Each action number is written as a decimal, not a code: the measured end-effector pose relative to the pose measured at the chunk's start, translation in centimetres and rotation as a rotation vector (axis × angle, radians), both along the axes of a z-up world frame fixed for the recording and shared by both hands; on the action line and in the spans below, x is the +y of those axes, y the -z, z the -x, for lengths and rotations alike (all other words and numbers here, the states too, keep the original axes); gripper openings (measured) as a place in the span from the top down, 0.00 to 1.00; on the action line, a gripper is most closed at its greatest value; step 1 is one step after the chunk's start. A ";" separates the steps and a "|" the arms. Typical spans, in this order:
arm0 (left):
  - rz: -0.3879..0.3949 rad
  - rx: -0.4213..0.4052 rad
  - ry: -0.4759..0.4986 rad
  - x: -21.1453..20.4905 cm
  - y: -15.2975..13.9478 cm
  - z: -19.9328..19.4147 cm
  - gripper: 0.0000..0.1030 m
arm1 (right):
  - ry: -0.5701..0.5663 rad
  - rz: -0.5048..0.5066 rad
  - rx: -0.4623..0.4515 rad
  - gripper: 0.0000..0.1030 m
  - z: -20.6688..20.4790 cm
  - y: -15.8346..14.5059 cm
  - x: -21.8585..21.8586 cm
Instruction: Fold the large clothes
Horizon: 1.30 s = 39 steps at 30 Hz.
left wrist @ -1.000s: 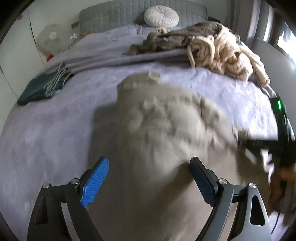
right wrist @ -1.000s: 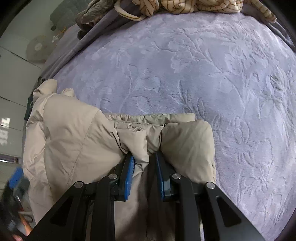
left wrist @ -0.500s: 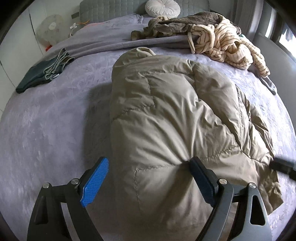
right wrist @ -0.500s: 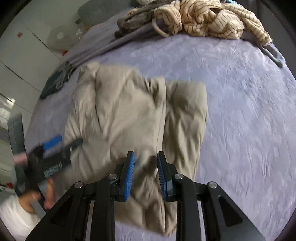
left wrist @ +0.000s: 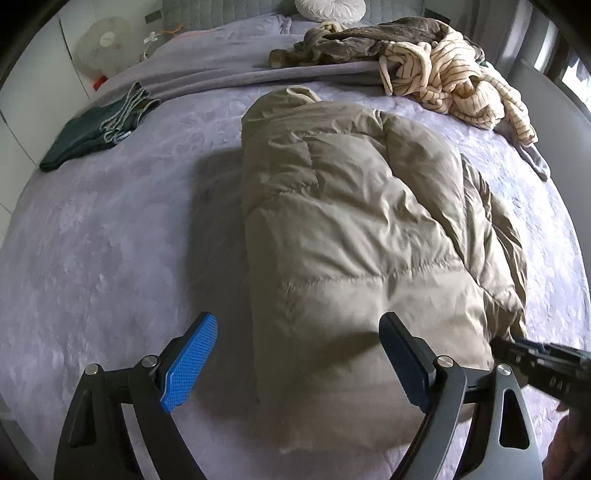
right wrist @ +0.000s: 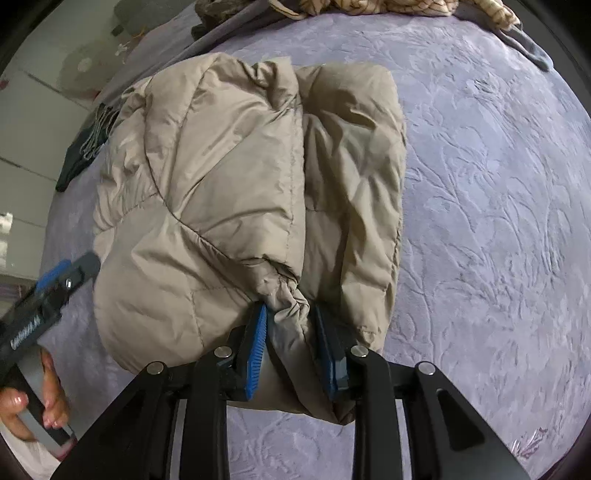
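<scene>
Left wrist view showed the beige puffer jacket (left wrist: 354,236) lying folded into a long, bulky bundle on the bed (left wrist: 110,258), which was covered by a lavender plush blanket with an embossed floral relief. The jacket shell was smooth, slightly glossy fabric, quilted into padded panels by stitched seams and creased throughout. The left claw (left wrist: 299,362) was released, its jaws spread wide: the textured blue pad (left wrist: 190,363) sat over bare blanket just beside the jacket, and the opposite pad sat over the near end of the jacket. No fabric was between them.

Right wrist view showed the right claw (right wrist: 291,345) clenched on a gathered, puckered cuff or hem portion of the jacket (right wrist: 229,192) at the jacket's near edge, with fabric bunched between the ribbed blue pads (right wrist: 257,350). A folded panel lay over the jacket's lower layer, forming a rounded, pillow-like shape. The left hand (right wrist: 33,402) gripped its tool handle beside the jacket.

Beyond the jacket lay a crumpled cream striped knit garment (left wrist: 454,81) and a brown-grey garment (left wrist: 369,40). A flat-folded dark green garment (left wrist: 96,133) lay well apart from the jacket. A round white cushion (left wrist: 330,9) rested against the quilted grey headboard (left wrist: 221,11).
</scene>
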<state>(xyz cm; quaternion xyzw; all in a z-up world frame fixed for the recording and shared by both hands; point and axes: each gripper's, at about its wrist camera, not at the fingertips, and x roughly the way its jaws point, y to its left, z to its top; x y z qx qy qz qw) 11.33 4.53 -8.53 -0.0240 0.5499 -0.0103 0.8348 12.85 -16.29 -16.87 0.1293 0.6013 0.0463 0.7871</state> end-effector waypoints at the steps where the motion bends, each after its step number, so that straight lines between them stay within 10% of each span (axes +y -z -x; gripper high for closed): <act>1: 0.001 0.001 0.003 0.1 -0.2 0.2 0.13 | 0.005 0.001 0.001 0.69 0.0 -0.2 -0.1; 39: -0.030 0.056 -0.004 2.1 -3.1 5.6 0.00 | 0.057 0.085 -0.011 0.38 4.6 -4.5 0.7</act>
